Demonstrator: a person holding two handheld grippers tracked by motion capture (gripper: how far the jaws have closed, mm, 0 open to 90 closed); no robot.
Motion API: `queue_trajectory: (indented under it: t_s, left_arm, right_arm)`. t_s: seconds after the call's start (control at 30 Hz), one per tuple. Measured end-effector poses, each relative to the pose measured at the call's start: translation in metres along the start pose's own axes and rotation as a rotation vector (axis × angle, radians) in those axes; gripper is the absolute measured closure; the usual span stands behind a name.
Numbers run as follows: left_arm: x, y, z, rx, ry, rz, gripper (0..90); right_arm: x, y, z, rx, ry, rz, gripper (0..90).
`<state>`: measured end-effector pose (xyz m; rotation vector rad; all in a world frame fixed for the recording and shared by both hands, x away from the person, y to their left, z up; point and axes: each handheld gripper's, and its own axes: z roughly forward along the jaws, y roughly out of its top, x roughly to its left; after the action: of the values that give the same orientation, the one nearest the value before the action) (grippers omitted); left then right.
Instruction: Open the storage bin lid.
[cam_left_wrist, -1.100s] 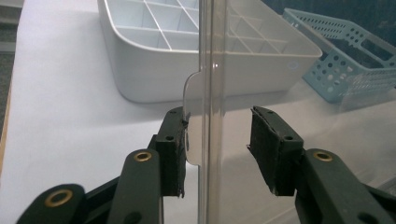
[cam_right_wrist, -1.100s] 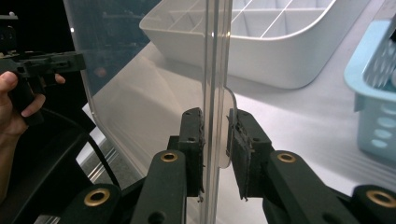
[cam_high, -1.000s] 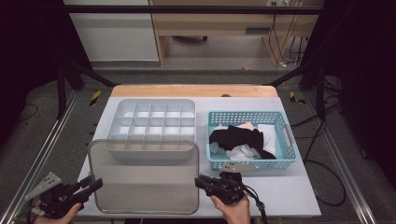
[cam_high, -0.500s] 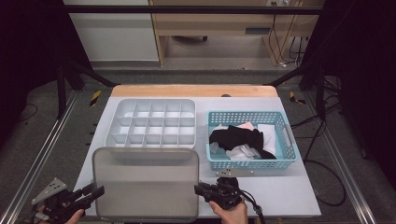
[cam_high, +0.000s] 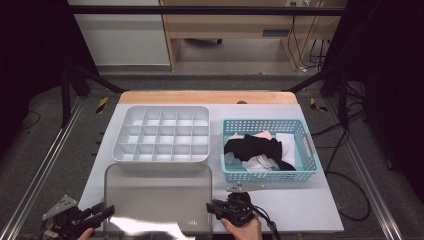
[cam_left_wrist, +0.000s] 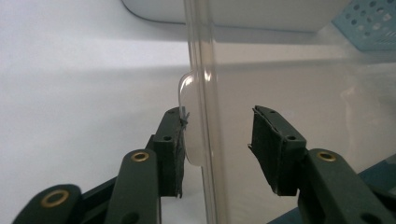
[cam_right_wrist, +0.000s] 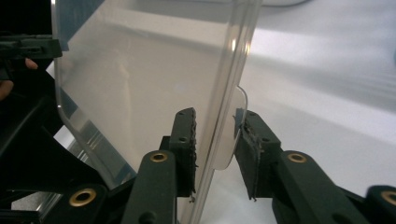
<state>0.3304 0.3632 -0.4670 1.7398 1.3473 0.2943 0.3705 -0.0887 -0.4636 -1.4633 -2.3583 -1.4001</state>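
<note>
The high view looks forward and down from above my side of the table (cam_high: 300, 210). Each gripper view sits close behind my jaws near the front edge, facing the clear lid (cam_high: 157, 195); all three views share that lid (cam_left_wrist: 205, 93) (cam_right_wrist: 140, 70).

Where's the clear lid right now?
High view: the clear lid lies at the table's near edge, just in front of the divided tray, between both grippers.

no legible text, labels, brands or numbers anywhere, faint lid mark unreadable
</note>
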Motion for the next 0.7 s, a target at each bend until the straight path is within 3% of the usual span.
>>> queue_trajectory:
  t_s: [0.3,0.7]
  left_arm:
    - [0.003,-0.005,0.004,0.038,-0.004,-0.029,53.1]
    - [0.003,-0.002,0.01,0.077,0.022,-0.031,50.5]
  right_arm:
    - [-0.001,-0.005,0.008,0.023,-0.016,0.001,63.7]
    - [-0.001,-0.005,0.014,0.062,-0.039,0.004,58.8]
